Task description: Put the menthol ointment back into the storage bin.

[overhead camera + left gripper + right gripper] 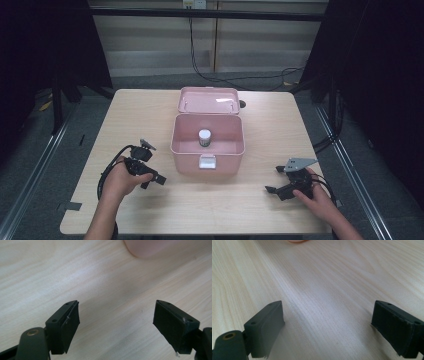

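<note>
A pink box stands in the middle of the light wood table, its lid thrown back behind it. Inside it a small white-capped jar stands upright. My left gripper rests low over the table to the left of the box's front, open, with bare wood between its jaws; a blurred pink corner of the box shows at the top of the left gripper view. My right gripper sits near the table's front right, open over bare wood.
The table's front edge runs just under both hands. Black cables trail across the floor behind the table. Dark stands and rails flank it on both sides.
</note>
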`<state>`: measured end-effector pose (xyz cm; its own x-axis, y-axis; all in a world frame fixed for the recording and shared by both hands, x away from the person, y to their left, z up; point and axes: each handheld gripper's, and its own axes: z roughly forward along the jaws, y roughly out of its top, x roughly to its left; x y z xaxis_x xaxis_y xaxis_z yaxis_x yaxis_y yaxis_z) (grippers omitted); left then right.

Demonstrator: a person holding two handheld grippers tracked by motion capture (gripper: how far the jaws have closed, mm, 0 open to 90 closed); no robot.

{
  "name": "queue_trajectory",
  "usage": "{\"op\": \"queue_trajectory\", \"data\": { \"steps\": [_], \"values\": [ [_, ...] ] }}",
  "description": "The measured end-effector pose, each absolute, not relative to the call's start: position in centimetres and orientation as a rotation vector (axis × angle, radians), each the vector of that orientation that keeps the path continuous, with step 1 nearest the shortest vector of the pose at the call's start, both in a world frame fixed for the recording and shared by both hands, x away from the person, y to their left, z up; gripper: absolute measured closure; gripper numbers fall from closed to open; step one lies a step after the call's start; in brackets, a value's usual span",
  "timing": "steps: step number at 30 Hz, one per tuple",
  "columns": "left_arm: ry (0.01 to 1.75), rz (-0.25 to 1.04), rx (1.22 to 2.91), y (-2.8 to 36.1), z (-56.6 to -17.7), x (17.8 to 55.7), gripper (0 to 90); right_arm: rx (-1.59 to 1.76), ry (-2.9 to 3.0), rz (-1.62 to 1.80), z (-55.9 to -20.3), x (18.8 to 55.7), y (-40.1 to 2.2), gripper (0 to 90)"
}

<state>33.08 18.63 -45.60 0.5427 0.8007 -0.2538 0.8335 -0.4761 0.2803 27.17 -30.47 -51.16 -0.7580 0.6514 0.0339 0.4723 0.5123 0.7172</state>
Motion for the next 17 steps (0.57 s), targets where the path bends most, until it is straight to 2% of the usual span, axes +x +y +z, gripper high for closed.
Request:
{"op": "queue_trajectory", "data": {
  "steps": [8,17],
  "values": [
    [1.281,-0.074,2.424,18.5,-47.3,32.2,18.8,0.952,2.515,1.082,-51.2,27.2,-30.5,10.1],
    [1.152,0.091,2.527,17.5,-47.7,31.4,16.3,0.952,2.515,1.082,-51.2,27.2,-30.5,10.0]
  ]
}}
